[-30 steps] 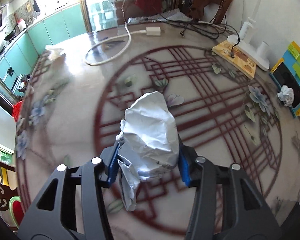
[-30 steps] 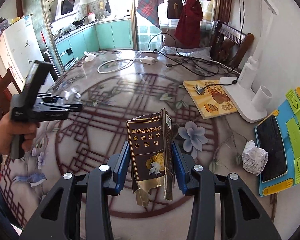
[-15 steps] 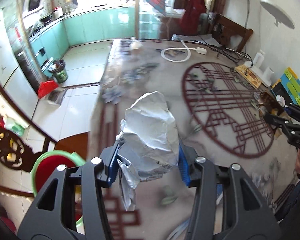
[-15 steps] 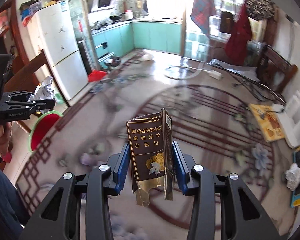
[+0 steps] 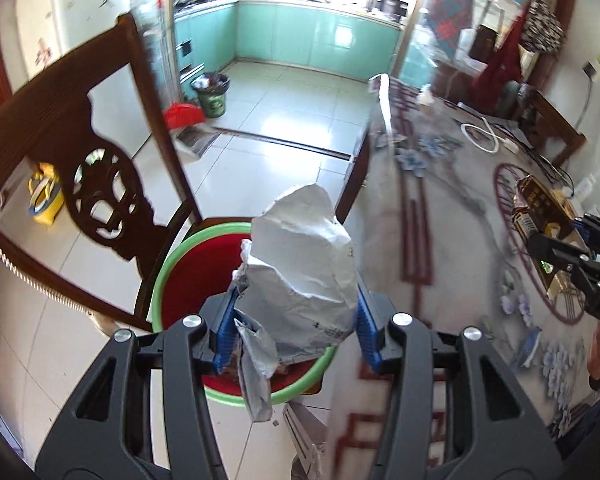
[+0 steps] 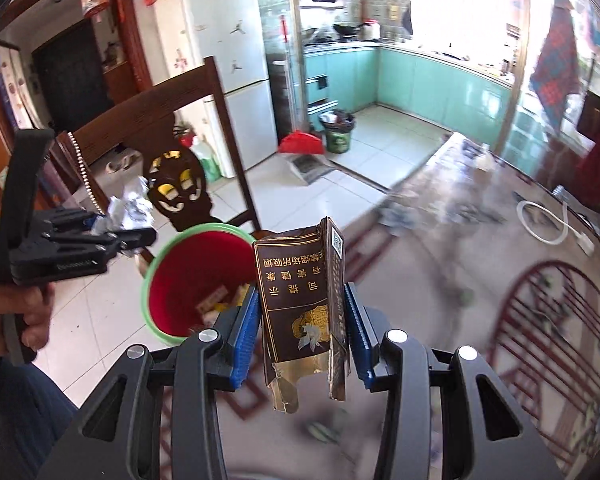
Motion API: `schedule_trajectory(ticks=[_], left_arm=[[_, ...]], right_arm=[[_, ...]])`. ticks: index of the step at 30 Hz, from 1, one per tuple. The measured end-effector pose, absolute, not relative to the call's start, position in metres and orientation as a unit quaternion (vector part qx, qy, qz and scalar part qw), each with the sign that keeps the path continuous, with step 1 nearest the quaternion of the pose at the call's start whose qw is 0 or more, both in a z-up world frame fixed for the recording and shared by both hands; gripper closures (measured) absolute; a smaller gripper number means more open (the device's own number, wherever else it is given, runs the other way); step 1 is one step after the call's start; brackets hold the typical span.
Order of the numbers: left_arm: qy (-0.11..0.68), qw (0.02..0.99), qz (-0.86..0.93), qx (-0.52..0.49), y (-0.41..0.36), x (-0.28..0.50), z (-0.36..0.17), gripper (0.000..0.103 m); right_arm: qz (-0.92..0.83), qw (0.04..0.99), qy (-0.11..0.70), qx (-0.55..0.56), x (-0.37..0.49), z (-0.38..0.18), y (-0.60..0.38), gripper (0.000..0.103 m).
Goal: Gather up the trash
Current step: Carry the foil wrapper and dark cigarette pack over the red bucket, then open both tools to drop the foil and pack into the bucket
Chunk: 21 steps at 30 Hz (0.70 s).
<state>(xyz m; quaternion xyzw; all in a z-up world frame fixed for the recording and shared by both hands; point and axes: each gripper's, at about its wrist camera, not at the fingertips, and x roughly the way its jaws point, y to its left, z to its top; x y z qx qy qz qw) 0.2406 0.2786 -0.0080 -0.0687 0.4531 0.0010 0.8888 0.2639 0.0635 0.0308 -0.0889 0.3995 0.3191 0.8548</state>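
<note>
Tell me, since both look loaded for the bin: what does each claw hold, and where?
Left claw: crumpled silver wrapper, pinched at its lower sides. Right claw: flattened brown carton, by its side edges.

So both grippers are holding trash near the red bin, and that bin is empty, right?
Not empty. The right wrist view shows scraps already lying inside the red bin. The rest holds: the left gripper grips crumpled paper, the right gripper a flattened carton.

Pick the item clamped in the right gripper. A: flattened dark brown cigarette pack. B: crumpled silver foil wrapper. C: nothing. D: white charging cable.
A: the right gripper pinches a flattened dark brown cigarette pack between its blue pads, beside the red bin.
</note>
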Motion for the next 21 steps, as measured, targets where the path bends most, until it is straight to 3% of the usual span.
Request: schedule_trajectory(ticks=[8,10,11,12,21], left_arm=[[0.47,0.875,0.001,-0.116,0.313,0.248,-0.042,0.049],[0.467,0.875,0.005,-0.127,0.319,0.25,-0.044,0.031],[0.461,0.877,0.011,-0.134,0.323,0.249,-0.043,0.016],[0.455,0.879,0.018,-0.139,0.328,0.248,-0.042,0.012],[0.375,0.901,0.113,-0.187,0.38,0.216,0.002,0.005]], right_arm=[[0.342,0.839,0.404,-0.121,0.267,0.023,0.131,0.063],[0.343,0.837,0.406,-0.127,0.269,0.02,0.139,0.063],[0.344,0.836,0.407,-0.128,0.271,0.019,0.141,0.063],[0.345,0.836,0.408,-0.129,0.272,0.017,0.141,0.063],[0.367,0.819,0.42,-0.134,0.275,-0.002,0.18,0.063]])
